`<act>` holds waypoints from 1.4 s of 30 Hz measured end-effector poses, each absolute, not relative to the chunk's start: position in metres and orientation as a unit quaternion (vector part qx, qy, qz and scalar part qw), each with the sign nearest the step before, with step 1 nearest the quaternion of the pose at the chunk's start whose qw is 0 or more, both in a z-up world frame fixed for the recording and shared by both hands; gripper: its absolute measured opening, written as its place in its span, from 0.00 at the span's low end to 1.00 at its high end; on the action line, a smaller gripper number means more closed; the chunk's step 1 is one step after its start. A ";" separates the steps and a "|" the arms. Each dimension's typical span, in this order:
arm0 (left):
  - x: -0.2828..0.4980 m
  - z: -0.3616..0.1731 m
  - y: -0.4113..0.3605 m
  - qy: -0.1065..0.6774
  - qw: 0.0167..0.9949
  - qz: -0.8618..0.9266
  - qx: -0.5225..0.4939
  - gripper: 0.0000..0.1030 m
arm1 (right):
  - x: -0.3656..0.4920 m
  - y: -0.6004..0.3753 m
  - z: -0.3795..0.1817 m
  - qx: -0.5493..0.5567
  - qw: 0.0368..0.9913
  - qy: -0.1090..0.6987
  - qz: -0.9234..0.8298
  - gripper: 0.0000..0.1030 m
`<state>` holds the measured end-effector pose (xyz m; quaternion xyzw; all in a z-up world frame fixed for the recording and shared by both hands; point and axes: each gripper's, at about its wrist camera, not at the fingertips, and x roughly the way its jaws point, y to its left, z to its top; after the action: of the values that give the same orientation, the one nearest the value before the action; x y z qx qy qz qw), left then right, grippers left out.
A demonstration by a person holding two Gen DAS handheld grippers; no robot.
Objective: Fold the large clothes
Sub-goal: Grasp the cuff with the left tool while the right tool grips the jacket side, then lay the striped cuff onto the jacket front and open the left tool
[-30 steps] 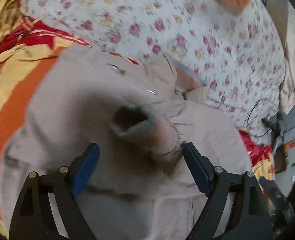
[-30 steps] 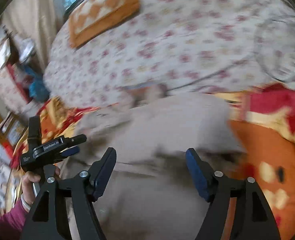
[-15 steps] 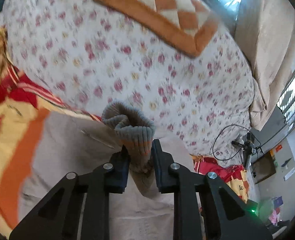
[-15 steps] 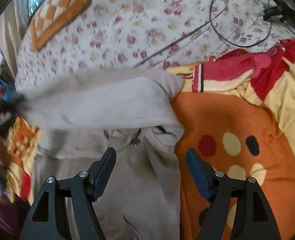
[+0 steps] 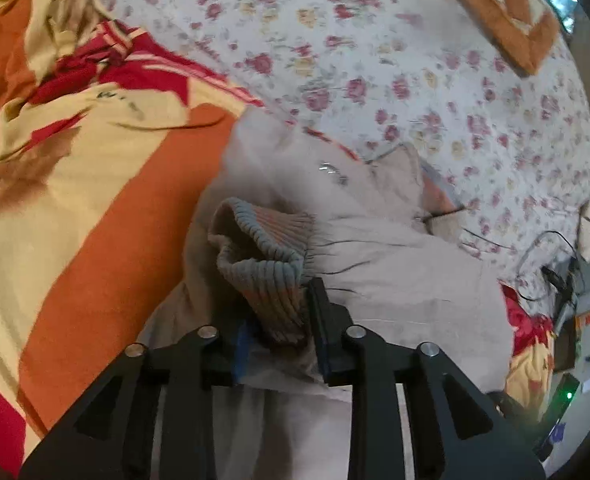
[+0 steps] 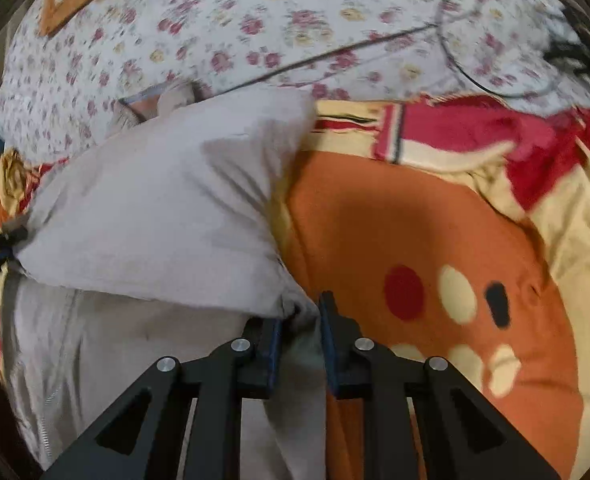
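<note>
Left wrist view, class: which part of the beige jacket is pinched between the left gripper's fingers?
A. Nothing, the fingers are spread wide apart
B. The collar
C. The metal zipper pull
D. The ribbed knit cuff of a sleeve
D. The left gripper has its fingers closed on the ribbed knit cuff of the beige jacket, with the cuff's open end bunched up just beyond the fingertips.

We see a matt beige cloth jacket (image 5: 395, 272) with ribbed knit cuff (image 5: 267, 264), printed cotton bedsheet (image 5: 375, 60), and fleecy blanket (image 6: 435, 240).
</note>
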<state>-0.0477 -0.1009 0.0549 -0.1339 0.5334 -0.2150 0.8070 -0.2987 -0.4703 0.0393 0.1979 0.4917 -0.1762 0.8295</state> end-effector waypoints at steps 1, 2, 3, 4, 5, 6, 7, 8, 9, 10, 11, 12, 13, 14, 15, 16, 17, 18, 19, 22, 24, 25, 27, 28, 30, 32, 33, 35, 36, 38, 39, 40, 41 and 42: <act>-0.049 0.058 -0.102 0.529 0.808 -0.222 -0.134 0.27 | -0.303 -0.472 0.046 0.209 0.830 0.486 -0.180 0.18; -0.052 0.062 -0.105 0.523 0.810 -0.230 -0.129 0.30 | -0.308 -0.474 0.052 0.221 0.832 0.477 -0.180 0.24; -0.054 0.063 -0.110 0.520 0.813 -0.231 -0.122 0.31 | -0.315 -0.475 0.062 0.247 0.836 0.458 -0.173 0.28; -0.055 0.063 -0.112 0.519 0.815 -0.230 -0.116 0.32 | -0.318 -0.475 0.069 0.272 0.838 0.443 -0.165 0.34; -0.055 0.062 -0.113 0.518 0.816 -0.229 -0.113 0.32 | -0.320 -0.477 0.074 0.293 0.840 0.430 -0.155 0.52; -0.055 0.060 -0.115 0.518 0.817 -0.228 -0.111 0.32 | -0.320 -0.478 0.080 0.310 0.842 0.416 -0.146 0.66; -0.055 0.059 -0.116 0.519 0.817 -0.228 -0.108 0.34 | -0.318 -0.479 0.085 0.318 0.845 0.405 -0.144 0.68; -0.055 0.057 -0.117 0.522 0.816 -0.226 -0.105 0.35 | -0.311 -0.479 0.089 0.317 0.849 0.399 -0.144 0.68; -0.055 0.056 -0.119 0.524 0.815 -0.226 -0.103 0.36 | -0.300 -0.479 0.090 0.309 0.851 0.398 -0.146 0.68; -0.056 0.055 -0.119 0.522 0.816 -0.226 -0.103 0.38 | -0.289 -0.478 0.089 0.305 0.852 0.400 -0.146 0.71; -0.057 0.054 -0.120 0.521 0.817 -0.226 -0.099 0.40 | -0.275 -0.479 0.083 0.301 0.851 0.406 -0.143 0.78; -0.058 0.053 -0.121 0.520 0.818 -0.225 -0.094 0.41 | -0.257 -0.481 0.073 0.297 0.847 0.419 -0.138 0.80; -0.058 0.053 -0.122 0.518 0.821 -0.224 -0.088 0.41 | -0.244 -0.484 0.061 0.298 0.840 0.433 -0.133 0.80; -0.059 0.053 -0.122 0.517 0.822 -0.224 -0.083 0.41 | -0.232 -0.488 0.047 0.312 0.832 0.442 -0.124 0.74; -0.060 0.054 -0.122 0.517 0.822 -0.227 -0.081 0.41 | -0.229 -0.491 0.040 0.329 0.828 0.440 -0.113 0.40; -0.060 0.055 -0.122 0.517 0.820 -0.232 -0.082 0.46 | -0.229 -0.495 0.034 0.350 0.823 0.436 -0.099 0.20; -0.061 0.056 -0.121 0.515 0.819 -0.238 -0.086 0.51 | -0.234 -0.494 0.035 0.345 0.823 0.439 -0.105 0.19; -0.060 0.056 -0.121 0.512 0.821 -0.237 -0.087 0.53 | -0.241 -0.490 0.040 0.324 0.831 0.436 -0.115 0.15; -0.059 0.055 -0.123 0.510 0.822 -0.236 -0.086 0.58 | -0.249 -0.486 0.043 0.296 0.841 0.434 -0.126 0.12; -0.054 0.046 -0.134 0.519 0.818 -0.236 -0.083 0.64 | -0.254 -0.487 0.024 0.277 0.830 0.459 -0.157 0.13; -0.057 0.048 -0.134 0.513 0.825 -0.228 -0.071 0.64 | -0.256 -0.490 0.023 0.291 0.833 0.445 -0.151 0.20; -0.058 0.050 -0.133 0.510 0.827 -0.226 -0.065 0.64 | -0.258 -0.491 0.028 0.300 0.831 0.443 -0.152 0.23; -0.062 0.062 -0.126 0.497 0.837 -0.221 -0.060 0.64 | -0.265 -0.492 0.046 0.299 0.831 0.437 -0.167 0.27; -0.063 0.068 -0.122 0.485 0.845 -0.213 -0.064 0.65 | -0.269 -0.490 0.056 0.290 0.837 0.428 -0.178 0.27; -0.065 0.081 -0.116 0.457 0.864 -0.199 -0.075 0.69 | -0.274 -0.480 0.077 0.262 0.856 0.405 -0.183 0.29; -0.065 0.088 -0.113 0.445 0.869 -0.201 -0.087 0.72 | -0.267 -0.467 0.089 0.244 0.870 0.400 -0.155 0.29; -0.066 0.090 -0.113 0.447 0.866 -0.207 -0.088 0.72 | -0.263 -0.462 0.092 0.238 0.871 0.404 -0.145 0.29; -0.066 0.088 -0.114 0.457 0.860 -0.211 -0.079 0.72 | -0.257 -0.450 0.096 0.225 0.872 0.416 -0.122 0.30; -0.065 0.087 -0.114 0.463 0.857 -0.215 -0.078 0.72 | -0.258 -0.446 0.097 0.223 0.874 0.417 -0.111 0.38; -0.063 0.083 -0.113 0.474 0.847 -0.224 -0.086 0.76 | -0.264 -0.437 0.096 0.222 0.876 0.418 -0.094 0.53; -0.061 0.079 -0.113 0.482 0.841 -0.226 -0.096 0.78 | -0.269 -0.433 0.093 0.226 0.875 0.419 -0.085 0.58; -0.060 0.075 -0.114 0.489 0.836 -0.225 -0.105 0.80 | -0.273 -0.429 0.088 0.229 0.872 0.427 -0.077 0.57; -0.059 0.072 -0.115 0.495 0.832 -0.223 -0.113 0.80 | -0.276 -0.425 0.081 0.227 0.866 0.440 -0.070 0.57; -0.059 0.066 -0.118 0.503 0.826 -0.223 -0.118 0.80 | -0.279 -0.421 0.075 0.224 0.861 0.451 -0.065 0.57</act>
<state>-0.0586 -0.1183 0.0662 -0.1184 0.5034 -0.2233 0.8262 -0.2789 -0.4213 0.0754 0.2241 0.4511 -0.0646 0.8614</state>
